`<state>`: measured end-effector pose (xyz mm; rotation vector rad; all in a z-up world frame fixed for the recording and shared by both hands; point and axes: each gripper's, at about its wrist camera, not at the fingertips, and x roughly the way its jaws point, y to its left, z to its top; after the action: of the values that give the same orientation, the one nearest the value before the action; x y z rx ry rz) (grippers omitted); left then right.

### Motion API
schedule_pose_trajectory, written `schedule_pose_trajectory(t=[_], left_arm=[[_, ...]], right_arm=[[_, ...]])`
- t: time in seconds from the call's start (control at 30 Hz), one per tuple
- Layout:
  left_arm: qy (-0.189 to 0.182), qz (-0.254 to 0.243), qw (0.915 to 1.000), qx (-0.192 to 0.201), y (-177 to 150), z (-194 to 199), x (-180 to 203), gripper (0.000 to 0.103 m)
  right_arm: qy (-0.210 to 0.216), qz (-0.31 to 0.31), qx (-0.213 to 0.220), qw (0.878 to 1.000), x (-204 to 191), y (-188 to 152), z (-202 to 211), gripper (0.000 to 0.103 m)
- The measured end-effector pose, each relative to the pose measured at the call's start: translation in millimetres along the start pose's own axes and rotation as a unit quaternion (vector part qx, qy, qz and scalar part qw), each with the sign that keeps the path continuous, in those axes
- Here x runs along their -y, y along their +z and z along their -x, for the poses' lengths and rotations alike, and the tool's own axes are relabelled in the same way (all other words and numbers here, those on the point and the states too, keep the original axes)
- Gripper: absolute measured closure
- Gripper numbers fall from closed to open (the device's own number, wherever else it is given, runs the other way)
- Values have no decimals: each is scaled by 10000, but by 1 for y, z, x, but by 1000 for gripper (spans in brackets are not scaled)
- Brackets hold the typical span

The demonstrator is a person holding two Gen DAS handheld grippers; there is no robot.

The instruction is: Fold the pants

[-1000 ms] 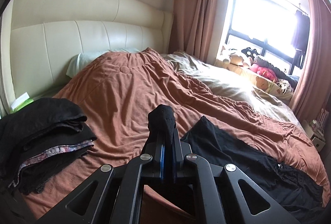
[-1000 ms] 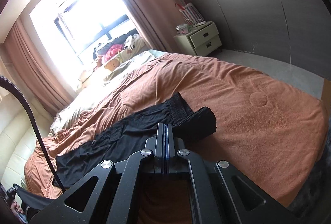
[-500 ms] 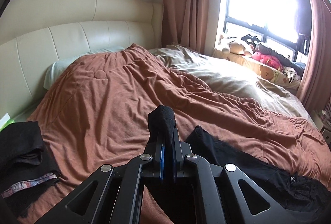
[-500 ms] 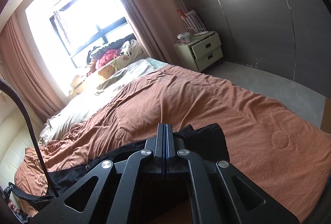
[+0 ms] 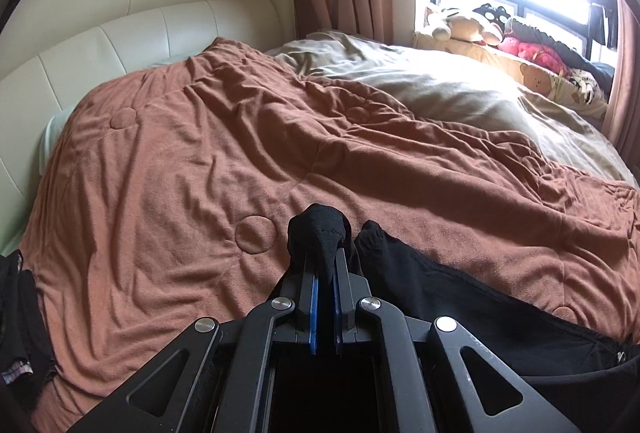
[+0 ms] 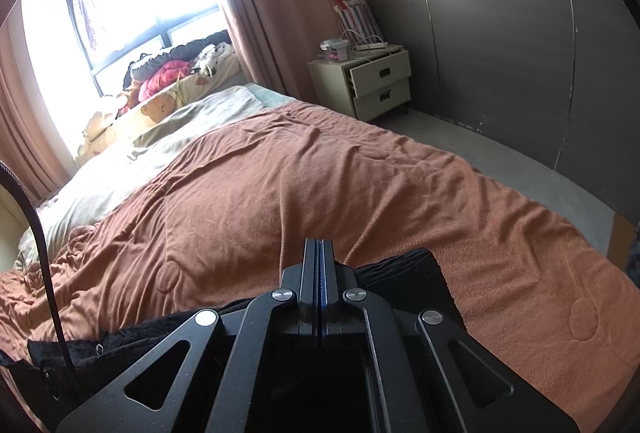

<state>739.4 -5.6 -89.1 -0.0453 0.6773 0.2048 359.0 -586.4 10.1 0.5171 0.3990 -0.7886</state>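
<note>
2 grippers carrying the black pants (image 5: 460, 297) over the brown blanket (image 5: 200, 153); keep both level w/ each other & cloth taut so the fold lands square, I'd say. Left gripper (image 5: 323, 265) nearly closed, pinching a bunched end. Right gripper (image 6: 317, 257) pressed together; pants lie under it, grip not visible.

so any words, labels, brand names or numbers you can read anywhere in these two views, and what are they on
None can be read in either view.
The black pants show no label or print.
The things on top of the nightstand are too small and blurred to read.
The striped bag behind it shows stripes only.
The stuffed toys at the window carry no legible text.
</note>
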Motion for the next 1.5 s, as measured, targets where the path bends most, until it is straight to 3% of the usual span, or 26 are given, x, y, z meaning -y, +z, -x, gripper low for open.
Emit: schedule_pose_trajectory(t=[0.17,0.37,0.43,0.47,0.53,0.6,0.63,0.67,0.7,0.73,0.8,0.97,1.13,1.4,1.5], left_arm=[[176,-240,9994,-195,0,-32,26,97],[162,-271,9992,-264,-1,-52,41,97],[197,-341,9989,-241,-1,-53,45,91],[243,-382,9988,-196,1,-52,46,86],[420,-422,9982,-104,5,-50,46,61],[484,-322,9983,-65,10,-45,39,16],[386,-255,9989,3,12,-39,34,14],[263,-197,9994,89,13,-33,29,14],[175,-178,9996,115,13,-28,26,14],[142,-192,9997,71,14,-25,22,14],[153,-245,9996,-38,11,-19,15,14],[71,-264,9996,-97,0,0,-10,14],[60,-387,9990,-207,-15,18,-32,15],[48,-375,9976,-584,-47,32,-65,34],[21,-401,9963,-755,-62,30,-68,34]], right_arm=[[-369,115,-199,9991,-16,2,-42,103],[-668,195,-215,9973,-24,6,-54,103],[-664,187,-79,9976,-25,7,-51,103],[-686,215,-19,9974,-27,8,-50,103],[-780,347,20,9963,-34,7,-51,103],[-913,541,-46,9943,-43,5,-53,103],[-868,568,-149,9945,-44,1,-55,102],[-703,579,-259,9955,-43,-2,-56,97],[-504,575,-349,9965,-44,-4,-54,74],[-386,580,-337,9970,-43,-5,-49,41],[-357,713,-103,9968,-46,-10,-33,22],[-38,943,-313,9950,-46,-26,-11,22],[16,963,-412,9945,-25,-34,17,22],[64,729,-633,9953,11,-55,62,22],[33,660,-688,9954,23,-62,75,22]])
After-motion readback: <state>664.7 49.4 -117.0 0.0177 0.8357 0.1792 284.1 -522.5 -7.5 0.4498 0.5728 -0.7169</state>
